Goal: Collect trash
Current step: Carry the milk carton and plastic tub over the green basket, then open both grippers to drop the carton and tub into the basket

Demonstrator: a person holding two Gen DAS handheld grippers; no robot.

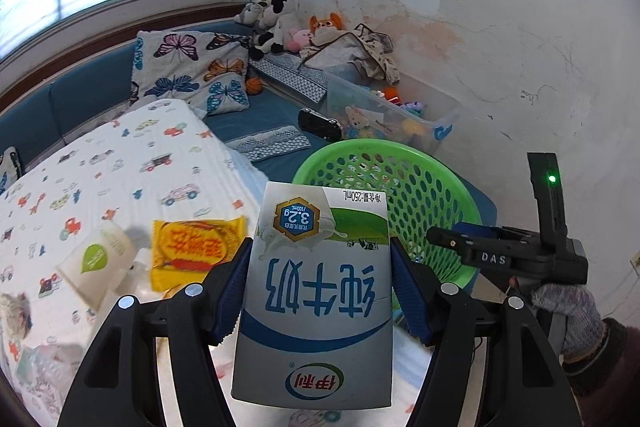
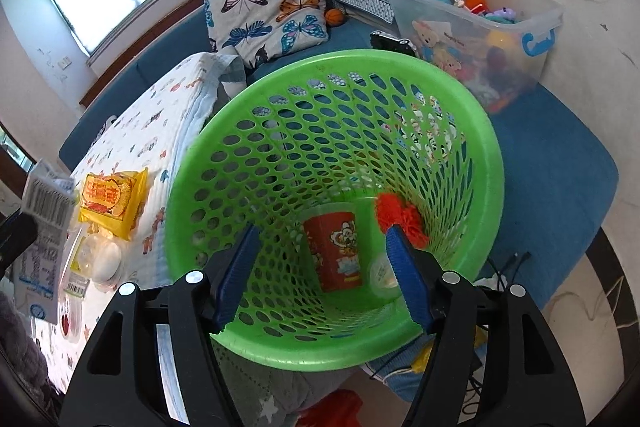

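Green basket [image 2: 486, 163] sits below my right gripper [image 2: 322, 255], fingers apart, nothing between them; red cup [image 2: 336, 251] and red pompom [image 2: 400, 217] lie inside. My left gripper [image 1: 320, 265] clamps the milk carton [image 1: 316, 299]; yellow snack packet [image 1: 192, 247] lies on the printed quilt [image 1: 120, 163].

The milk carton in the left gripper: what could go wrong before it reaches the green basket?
1. The milk carton is held only by its side edges in the left gripper; it might slip or get crushed.
2. The right gripper, open, hangs over the green basket; both grippers could collide there.
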